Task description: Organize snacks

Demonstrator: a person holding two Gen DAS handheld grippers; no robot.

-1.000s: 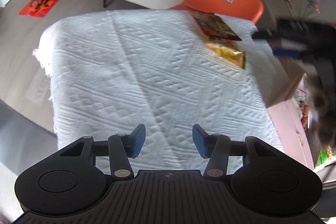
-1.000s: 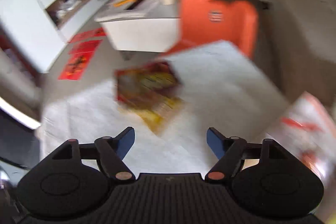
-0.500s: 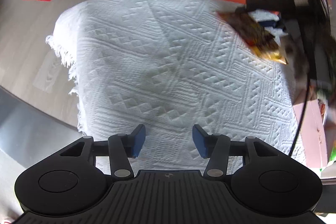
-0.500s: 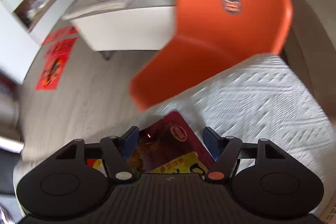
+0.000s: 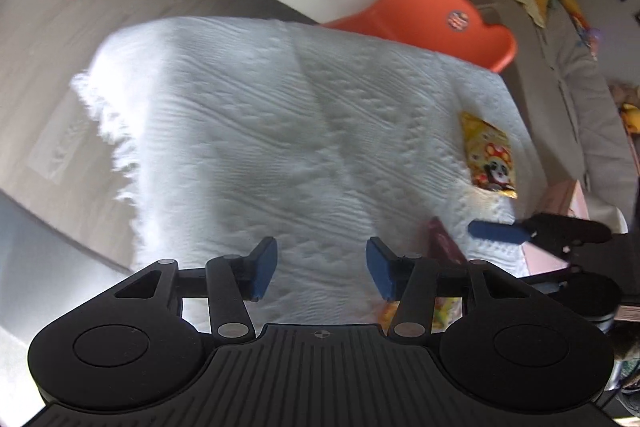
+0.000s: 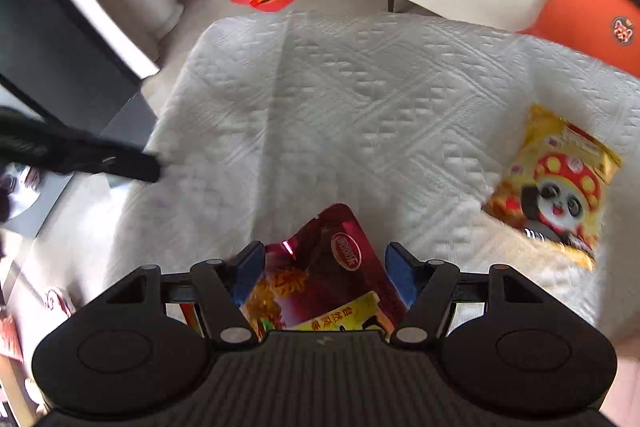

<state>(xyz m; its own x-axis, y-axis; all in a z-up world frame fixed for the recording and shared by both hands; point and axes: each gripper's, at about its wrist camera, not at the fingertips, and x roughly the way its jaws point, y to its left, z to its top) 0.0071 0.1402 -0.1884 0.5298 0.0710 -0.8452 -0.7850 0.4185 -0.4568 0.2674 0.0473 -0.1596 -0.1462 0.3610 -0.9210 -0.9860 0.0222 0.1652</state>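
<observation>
Two snack packets are seen on the white textured tablecloth (image 6: 360, 99). A dark red snack bag (image 6: 324, 267) is gripped between the blue pads of the right gripper (image 6: 324, 271), crumpled at its upper edge and raised slightly over the cloth near the table's near side. A yellow panda snack bag (image 6: 552, 191) is left lying flat on the cloth, well apart to the right of the held bag. Nothing is held by the left gripper (image 5: 320, 267); its jaws are spread over bare cloth.

Several risks are judged from this. The red bag is pinched across its width, not by a firm seam, so it could be squeezed out or dropped if the hand is swung quickly; the blur in both views suggests brisk motion. Contents could be crushed if the grip is tightened further. The right gripper is seen from the left wrist view at the cloth's right edge, close beside the left gripper, so a collision between the two could be caused by careless crossing. The loose cloth could also be snagged and dragged, and the yellow bag shifted towards the edge.
</observation>
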